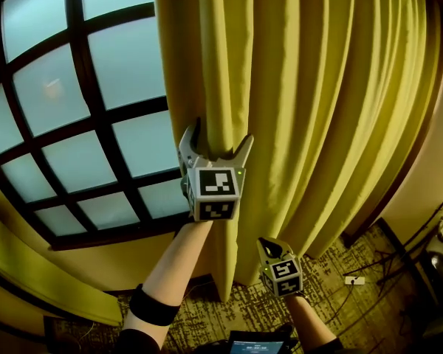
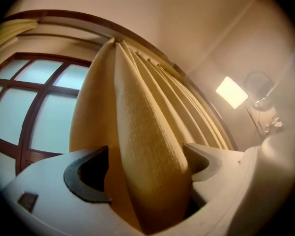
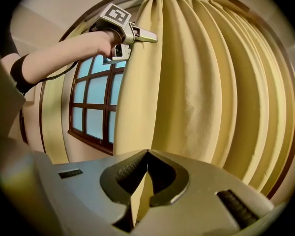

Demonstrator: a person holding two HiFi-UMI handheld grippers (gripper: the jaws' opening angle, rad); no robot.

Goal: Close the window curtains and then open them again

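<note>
The yellow curtain [image 1: 317,109] hangs gathered in deep folds at the right of the dark-framed window [image 1: 52,102], whose panes are uncovered. My left gripper [image 1: 218,140] is raised at the curtain's left edge. It is open, with one thick fold [image 2: 147,132] standing between its jaws [image 2: 146,149]. My right gripper [image 1: 270,243] is lower and to the right, against the curtain's lower folds. Its jaws are shut [image 3: 147,151], and a thin strip of yellow cloth [image 3: 139,195] shows between the pads.
A second yellow curtain [image 1: 29,271] is drawn aside at the lower left. A patterned carpet [image 1: 340,301] lies below, with cables and devices [image 1: 421,257] along the right wall. A lit lamp [image 2: 232,92] is high on the wall. A small screen [image 1: 255,343] sits at the bottom edge.
</note>
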